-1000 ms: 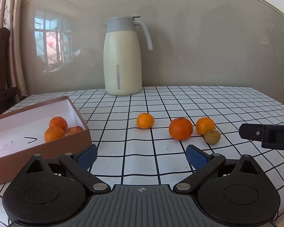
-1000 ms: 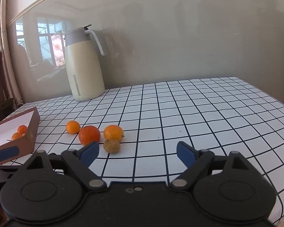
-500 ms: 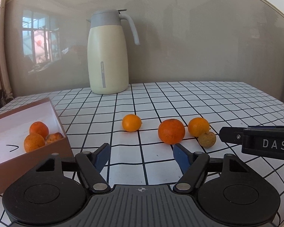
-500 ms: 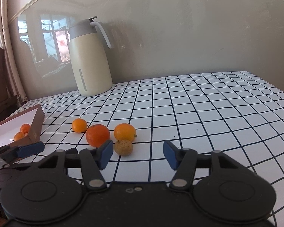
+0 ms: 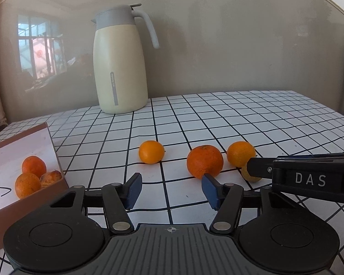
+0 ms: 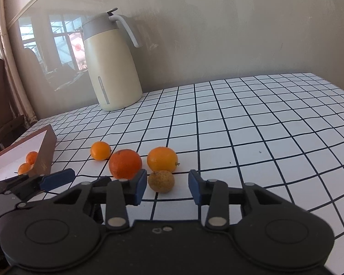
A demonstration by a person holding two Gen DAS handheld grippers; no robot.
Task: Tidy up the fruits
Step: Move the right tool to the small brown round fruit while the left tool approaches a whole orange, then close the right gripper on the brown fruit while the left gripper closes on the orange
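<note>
A beige wall backs my desk, covered in a white, black-gridded cloth. At far left a brown box holds three oranges. A cream jug stands behind. My left gripper has just been closing, jaws apart and empty. Beyond lie a small orange, a large orange and another orange. My right gripper, also closing, flanks a brownish fruit without touching.

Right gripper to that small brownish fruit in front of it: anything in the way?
Nothing. In the right wrist view only bare checked tablecloth lies between the right gripper and the brownish fruit. Its jaws, just closing, don't touch it yet.
</note>
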